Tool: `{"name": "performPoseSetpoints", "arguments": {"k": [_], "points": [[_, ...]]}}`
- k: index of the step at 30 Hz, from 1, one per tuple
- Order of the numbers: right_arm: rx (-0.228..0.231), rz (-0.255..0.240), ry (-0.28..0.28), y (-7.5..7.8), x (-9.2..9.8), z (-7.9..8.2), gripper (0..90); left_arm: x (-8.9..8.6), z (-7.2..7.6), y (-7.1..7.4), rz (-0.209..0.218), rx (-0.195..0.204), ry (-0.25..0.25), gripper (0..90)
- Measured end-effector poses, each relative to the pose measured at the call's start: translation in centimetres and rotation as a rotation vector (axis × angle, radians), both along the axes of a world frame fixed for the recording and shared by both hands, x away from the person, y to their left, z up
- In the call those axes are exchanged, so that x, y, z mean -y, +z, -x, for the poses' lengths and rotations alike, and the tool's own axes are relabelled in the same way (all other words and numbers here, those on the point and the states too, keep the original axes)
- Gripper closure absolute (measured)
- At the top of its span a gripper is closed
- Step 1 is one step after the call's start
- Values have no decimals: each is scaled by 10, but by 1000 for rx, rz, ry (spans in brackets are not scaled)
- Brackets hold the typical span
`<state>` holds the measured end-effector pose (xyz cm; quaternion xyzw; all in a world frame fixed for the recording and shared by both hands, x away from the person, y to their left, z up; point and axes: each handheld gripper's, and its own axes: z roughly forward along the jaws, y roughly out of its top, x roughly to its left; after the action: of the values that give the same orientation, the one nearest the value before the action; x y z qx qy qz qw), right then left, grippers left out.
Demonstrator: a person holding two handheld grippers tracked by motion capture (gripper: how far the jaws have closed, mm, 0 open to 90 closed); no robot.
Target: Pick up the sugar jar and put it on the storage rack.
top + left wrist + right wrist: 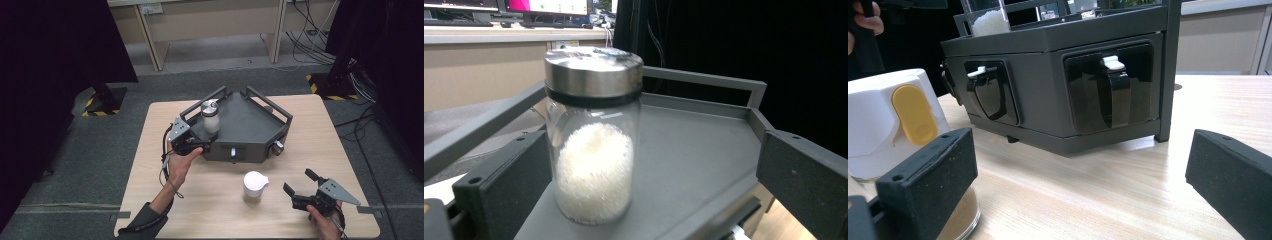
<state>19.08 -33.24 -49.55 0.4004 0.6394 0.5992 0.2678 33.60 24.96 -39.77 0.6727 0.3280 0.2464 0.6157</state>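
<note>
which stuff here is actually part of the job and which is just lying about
In play, likely:
- left gripper, open around the steel-lidded jar of white granules
- grey corner rack
- white-lidded jar beside the open right gripper

Lying about:
- floor cables
- wall socket

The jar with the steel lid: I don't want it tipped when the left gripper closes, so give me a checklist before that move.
1. Jar upright on the grey rack: ok.
2. Lid seated: ok.
3. Left gripper open: ok.
4. Jar centred between its jaws: not ok, it sits towards one jaw.
5. Right gripper open and away from the rack: ok.
6. White-lidded jar out of the way: ok.
</note>
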Motion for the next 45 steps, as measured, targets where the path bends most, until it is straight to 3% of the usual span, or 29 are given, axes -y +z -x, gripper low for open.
{"name": "performPoseSetpoints", "arguments": {"k": [20,29,45], "points": [[0,0,2,0,0,0,3,-12,25,-21,37,-21,-51,14],[0,1,-1,0,0,0,3,-20,43,-28,42,0,-91,14],[5,3,4,0,0,1,3,-27,63,-54,48,-14,-112,13]]}}
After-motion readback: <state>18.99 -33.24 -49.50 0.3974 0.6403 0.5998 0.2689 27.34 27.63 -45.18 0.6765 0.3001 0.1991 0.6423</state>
